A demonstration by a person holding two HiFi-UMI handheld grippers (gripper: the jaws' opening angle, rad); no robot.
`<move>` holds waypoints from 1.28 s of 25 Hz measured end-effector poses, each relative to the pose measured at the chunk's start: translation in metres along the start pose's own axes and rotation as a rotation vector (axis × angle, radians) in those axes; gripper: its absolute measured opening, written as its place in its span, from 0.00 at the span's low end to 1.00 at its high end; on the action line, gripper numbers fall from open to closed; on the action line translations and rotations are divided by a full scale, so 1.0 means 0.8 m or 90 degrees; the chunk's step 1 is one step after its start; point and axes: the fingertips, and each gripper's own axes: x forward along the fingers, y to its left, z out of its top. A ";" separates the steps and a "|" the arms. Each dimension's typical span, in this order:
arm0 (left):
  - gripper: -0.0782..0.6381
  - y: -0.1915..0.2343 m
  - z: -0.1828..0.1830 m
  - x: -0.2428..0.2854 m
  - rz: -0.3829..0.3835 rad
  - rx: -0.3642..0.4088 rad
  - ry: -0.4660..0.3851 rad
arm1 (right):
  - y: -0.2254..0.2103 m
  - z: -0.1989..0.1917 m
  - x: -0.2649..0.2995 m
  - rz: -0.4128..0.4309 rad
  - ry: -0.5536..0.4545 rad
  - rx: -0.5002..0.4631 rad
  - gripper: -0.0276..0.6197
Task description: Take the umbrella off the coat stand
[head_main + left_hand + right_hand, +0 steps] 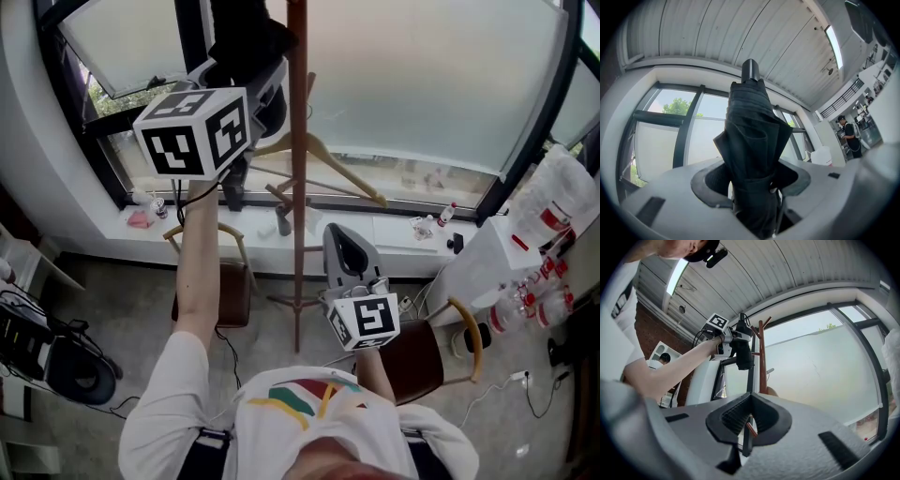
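Clamping the folded umbrella [752,140], the left gripper [752,187] holds it beside the coat stand [298,187], seemingly unhooked, only carrying away left; the right gripper [749,416] sits closed, empty.

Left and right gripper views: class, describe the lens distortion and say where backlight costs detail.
Left gripper view: the fisheye lens bows the window frame and blackens the corners; the umbrella reads as a dark mass against bright panes. Right gripper view: same bowing and dark corners; the glass washes out pale behind the coat stand.
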 end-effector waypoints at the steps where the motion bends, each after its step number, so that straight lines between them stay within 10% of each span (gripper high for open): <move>1: 0.46 0.001 -0.002 -0.004 0.002 0.000 0.000 | 0.002 0.001 0.001 0.002 0.000 -0.001 0.04; 32: 0.46 -0.072 -0.260 -0.187 0.089 -0.015 0.024 | 0.051 -0.058 0.024 0.067 0.062 0.008 0.04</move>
